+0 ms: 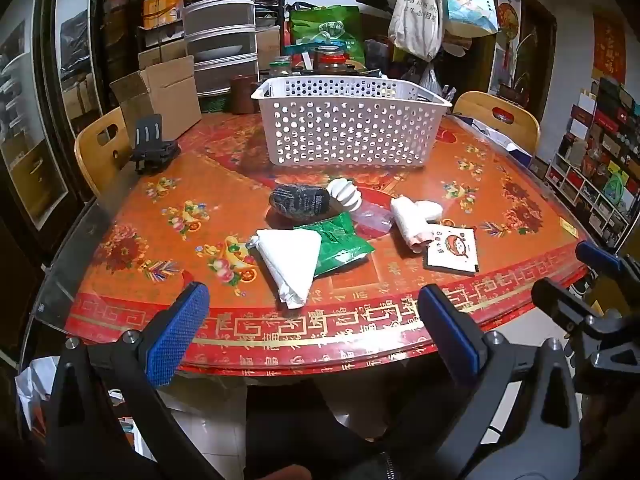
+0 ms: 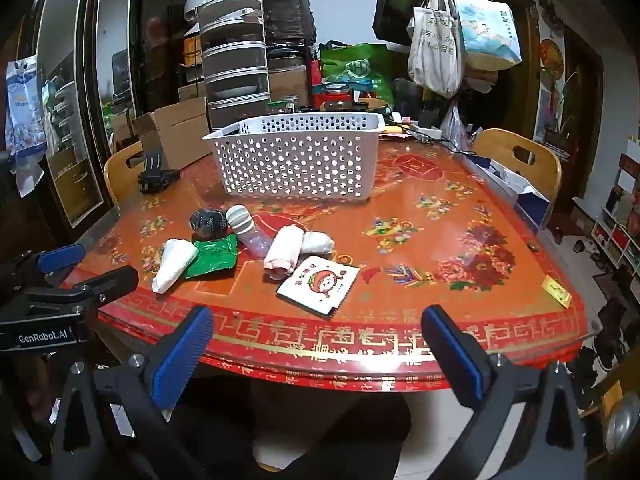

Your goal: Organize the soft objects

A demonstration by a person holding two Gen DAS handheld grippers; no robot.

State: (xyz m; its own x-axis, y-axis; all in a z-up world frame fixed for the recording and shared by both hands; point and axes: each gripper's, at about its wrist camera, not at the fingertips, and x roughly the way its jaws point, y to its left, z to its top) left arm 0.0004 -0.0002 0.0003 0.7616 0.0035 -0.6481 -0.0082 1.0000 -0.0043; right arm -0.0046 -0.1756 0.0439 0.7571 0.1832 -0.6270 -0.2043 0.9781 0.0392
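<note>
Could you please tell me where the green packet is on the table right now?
In both views the green packet lies left of centre, touching the folded white cloth, just in front of the dark pouch.

White perforated basket, green packet, red-orange floral table.

Left gripper: we carried black angular arms with blue textured pads and silver screws.
Right gripper: ours matched, black with blue pads.
Marking: "GenRobot.AI" in white on the left body.
</note>
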